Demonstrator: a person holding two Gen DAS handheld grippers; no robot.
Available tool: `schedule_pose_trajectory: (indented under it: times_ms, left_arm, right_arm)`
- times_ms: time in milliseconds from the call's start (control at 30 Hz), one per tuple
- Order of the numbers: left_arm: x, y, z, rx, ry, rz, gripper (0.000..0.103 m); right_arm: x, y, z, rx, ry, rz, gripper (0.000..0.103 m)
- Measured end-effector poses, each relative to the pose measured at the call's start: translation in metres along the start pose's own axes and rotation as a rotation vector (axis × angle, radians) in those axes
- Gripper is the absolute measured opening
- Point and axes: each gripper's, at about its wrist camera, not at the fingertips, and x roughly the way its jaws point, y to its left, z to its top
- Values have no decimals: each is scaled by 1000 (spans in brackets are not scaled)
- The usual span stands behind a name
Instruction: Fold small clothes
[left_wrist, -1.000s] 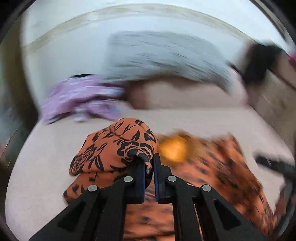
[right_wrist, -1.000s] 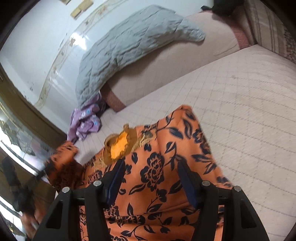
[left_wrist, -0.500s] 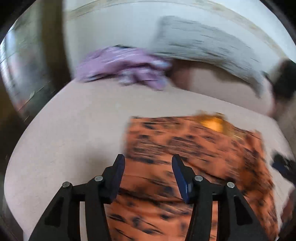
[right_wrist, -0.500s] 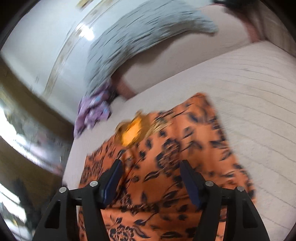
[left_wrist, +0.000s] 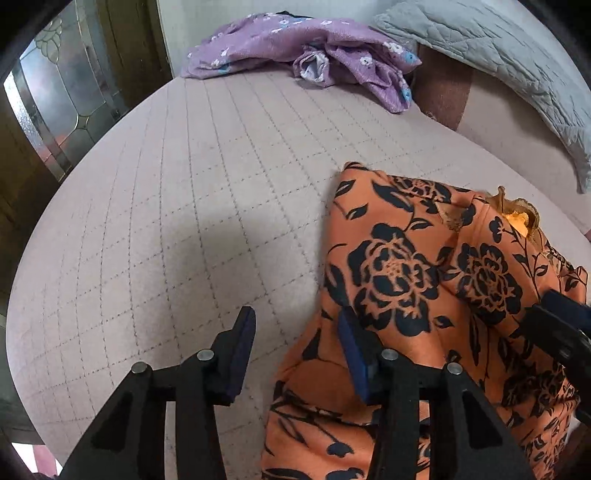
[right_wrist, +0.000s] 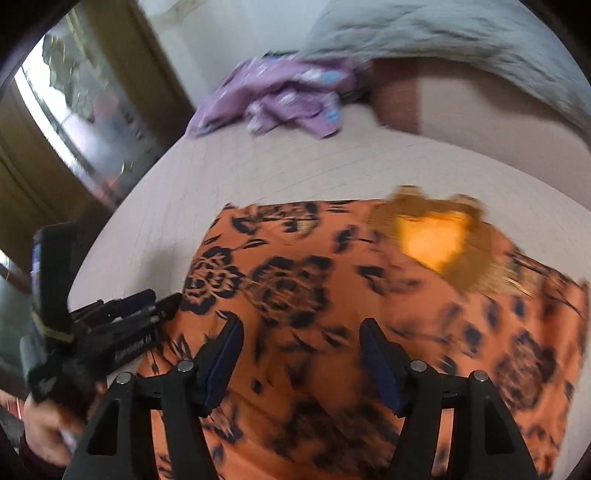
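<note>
An orange garment with black flowers lies folded on the pink quilted bed; its yellow neck opening faces the pillow end. My left gripper is open and empty, low over the garment's left edge. My right gripper is open and empty above the middle of the garment. The left gripper also shows at the garment's left edge in the right wrist view, and the right gripper shows at the right edge of the left wrist view.
A crumpled purple flowered garment lies at the far end of the bed. A grey quilted pillow leans on a pink bolster behind. A wooden door with glass stands to the left of the bed.
My left gripper let go of the folded orange cloth, opened and drew back to the garment's left edge. My right gripper stayed open and shifted left over the garment.
</note>
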Motion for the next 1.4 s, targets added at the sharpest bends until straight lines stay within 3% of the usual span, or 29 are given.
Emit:
schedule_pose_trajectory:
  times_ms: [233,267,333,367,500,667,767,867,967,1033,1133,1200,1300,1400]
  left_arm:
    - [-5,1,-9,82,-5,-13,48]
    - [-7,1,-11,90,-7,-15,48]
    - [-9,1,-14,100,-9,-16,48]
    - [-9,1,-14,101,-9,-15,48]
    - [-8,-4,-12,120,-16,6,48]
    - [-8,-5,-15,128,-25,12,48]
    - [-10,-10,-19,149,-40,38,48]
    - [-13,-21,-25,184,-60,78,48]
    - [-16,-29,-30,208,-72,99,48]
    - [-18,-31,-34,215,-77,111,48]
    - [-24,-33,-40,232,-85,122,49]
    - [-31,-32,-45,236,-89,132,49]
    - [-42,-26,-51,222,-110,132,49]
    - [-58,-26,-49,206,-180,127,49]
  right_arm:
    - [64,19,12,-37,67,-87,77]
    - [65,21,11,-52,49,-104,71]
    - [65,23,11,-58,35,-138,40]
    - [62,21,12,-60,29,-145,16]
    - [31,-5,11,18,-39,-148,11]
    - [-56,-67,-6,187,-232,-132,11]
    - [-99,-104,-25,272,-296,-131,11]
    - [-129,-158,-65,392,-306,-150,11]
    - [-129,-189,-99,499,-245,-109,11]
    - [-122,-194,-124,516,-188,-96,18]
    - [-103,-201,-147,590,-87,-92,37]
    - [-103,-209,-155,655,-89,-65,68]
    - [-124,-217,-159,689,-194,-62,70]
    - [-146,-222,-155,682,-308,-58,70]
